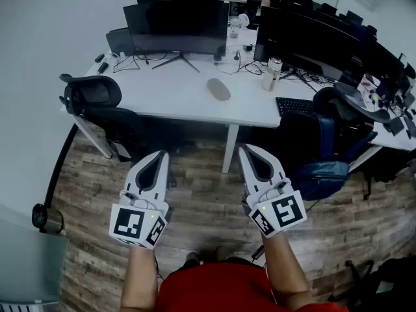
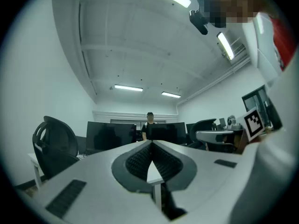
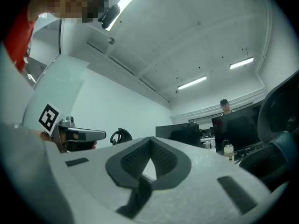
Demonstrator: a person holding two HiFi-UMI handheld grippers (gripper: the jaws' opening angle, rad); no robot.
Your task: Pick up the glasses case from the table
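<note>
Both my left gripper [image 1: 160,155] & right gripper [image 1: 246,149] are closed on nothing, held abt level over the floor [image 1: 208,203] short of the table [image 1: 169,88], prob. bc I've not yet reached for the glasses case [image 1: 218,89] lying near its front edge.

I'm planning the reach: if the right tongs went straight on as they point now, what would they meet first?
Probably the front edge of the white table, though height is unclear. If the shut right tongs cleared it, the glasses case lies next.
</note>
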